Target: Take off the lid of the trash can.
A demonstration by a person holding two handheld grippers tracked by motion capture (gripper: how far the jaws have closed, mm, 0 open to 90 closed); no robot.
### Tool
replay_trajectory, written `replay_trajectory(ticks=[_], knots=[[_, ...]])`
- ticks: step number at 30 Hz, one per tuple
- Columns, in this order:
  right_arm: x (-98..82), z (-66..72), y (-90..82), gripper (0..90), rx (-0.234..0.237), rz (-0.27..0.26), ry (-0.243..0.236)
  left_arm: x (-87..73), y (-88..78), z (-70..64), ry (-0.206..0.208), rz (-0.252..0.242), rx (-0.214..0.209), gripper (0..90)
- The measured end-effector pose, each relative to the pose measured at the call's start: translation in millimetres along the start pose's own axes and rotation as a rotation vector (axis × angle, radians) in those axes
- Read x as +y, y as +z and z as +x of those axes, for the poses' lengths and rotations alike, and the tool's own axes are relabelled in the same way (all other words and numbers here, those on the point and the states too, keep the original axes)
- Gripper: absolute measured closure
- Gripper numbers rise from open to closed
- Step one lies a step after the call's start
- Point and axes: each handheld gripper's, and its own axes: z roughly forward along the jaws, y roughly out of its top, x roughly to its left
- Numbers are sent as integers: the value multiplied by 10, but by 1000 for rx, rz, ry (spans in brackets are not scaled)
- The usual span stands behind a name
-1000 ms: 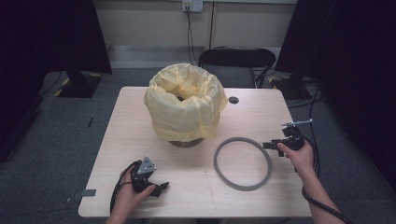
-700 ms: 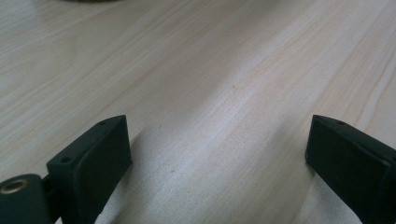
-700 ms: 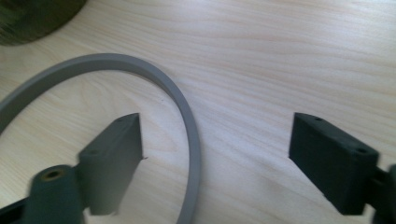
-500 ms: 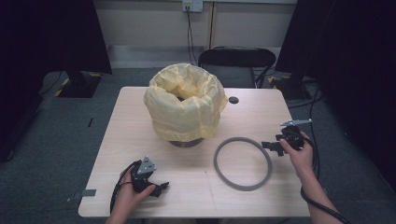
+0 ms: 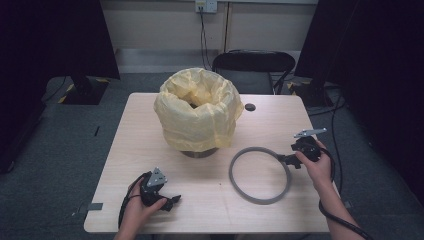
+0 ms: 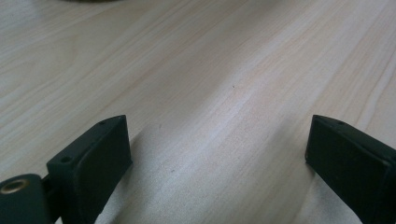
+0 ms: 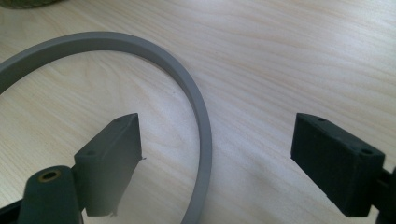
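Ring [image 7: 198, 116] lies flat at lower right, between the wide-open right gripper [image 7: 217, 158] jaws, not yet gripped; left gripper [image 6: 217, 154] also open, idle.

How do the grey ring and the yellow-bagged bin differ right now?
The grey ring lies flat and bare on the table; the bin stands upright, draped in a yellow bag. The ring's rim runs between the right gripper's open jaws; the bin stands apart from both grippers. Both are round.
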Motion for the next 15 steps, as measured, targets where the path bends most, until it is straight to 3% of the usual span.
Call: replay_trajectory(ticks=[9, 12, 15], knots=[[38, 16, 17, 155, 16, 9, -15, -8, -9, 25, -5, -10, -22, 65], [51, 25, 12, 151, 17, 6, -39, -6, -29, 45, 2, -5, -12, 99], [73, 41, 3, 151, 24, 2, -60, -4, -41, 62, -23, -11, -10, 156]])
